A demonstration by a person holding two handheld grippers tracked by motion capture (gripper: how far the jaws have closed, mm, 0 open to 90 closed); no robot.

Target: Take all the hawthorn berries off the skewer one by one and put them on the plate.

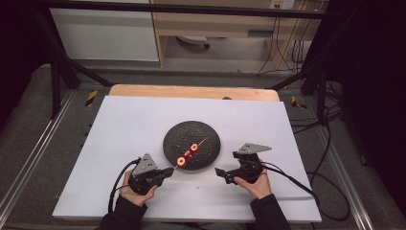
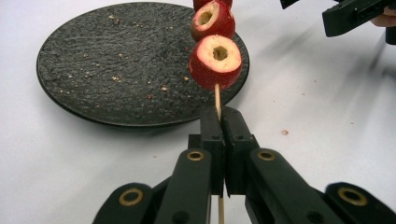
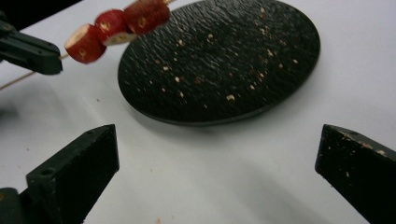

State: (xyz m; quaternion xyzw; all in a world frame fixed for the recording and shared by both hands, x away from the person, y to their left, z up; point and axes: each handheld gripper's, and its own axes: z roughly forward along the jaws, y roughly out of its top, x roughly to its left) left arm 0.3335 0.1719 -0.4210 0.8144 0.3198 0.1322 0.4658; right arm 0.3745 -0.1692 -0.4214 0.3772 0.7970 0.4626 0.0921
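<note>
Two grippers are working over a white table [image 1: 119, 124], largest thing in frame. The black stone-look plate [image 1: 191, 144] is sitting just ahead of both grippers, between them, crumbs scattered on it. The left gripper [image 2: 219, 122] is clamping its jaws fully together on the bare lower end of a thin wooden skewer [image 2: 217, 95], which is sticking out ahead of the jaws and angling up over the plate's near rim. The right gripper [image 3: 217, 175] is holding its jaws wide apart with nothing between them, hovering on the plate's other side, well apart from the skewer. Three cored red fruit pieces [image 2: 215, 60] are riding on the skewer, the nearest just beyond the left jaw tips.

Handling, as a judgement: skewer is looking light, thin, stiff but snappable; fruit is looking soft, wet, probably slippery and easy to crush. Best hold is staying on bare wood below the fruit; any grip on a fruit piece should be going gently across its sides, not squeezing the hollow core.
</note>
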